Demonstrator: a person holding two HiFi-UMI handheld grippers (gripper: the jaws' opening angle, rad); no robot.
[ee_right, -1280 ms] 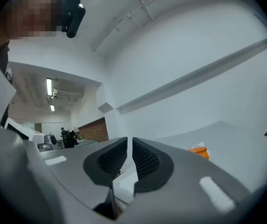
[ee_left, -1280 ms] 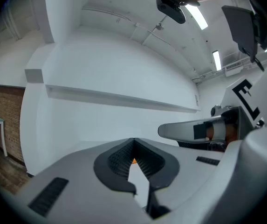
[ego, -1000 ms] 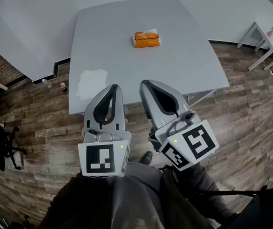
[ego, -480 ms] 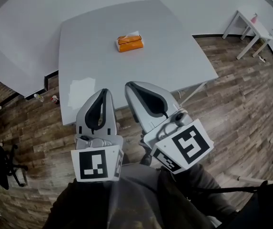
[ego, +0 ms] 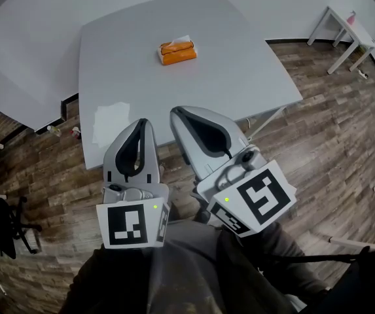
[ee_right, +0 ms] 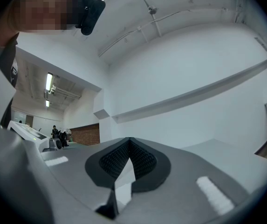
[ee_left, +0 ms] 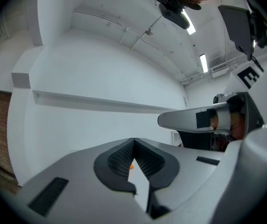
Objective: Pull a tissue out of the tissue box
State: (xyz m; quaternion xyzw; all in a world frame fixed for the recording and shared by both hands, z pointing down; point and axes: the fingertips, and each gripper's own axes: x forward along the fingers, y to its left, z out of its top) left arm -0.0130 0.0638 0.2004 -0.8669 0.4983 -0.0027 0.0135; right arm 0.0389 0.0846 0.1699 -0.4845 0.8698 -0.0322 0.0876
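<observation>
An orange tissue box (ego: 178,53) is seen in the upper middle of the head view. It is laid flat on the upper part of the white worktop (ego: 174,103), turned slightly askew to the worktop's edges. A white tissue (ego: 183,40) is seen poking up from its top opening.
</observation>
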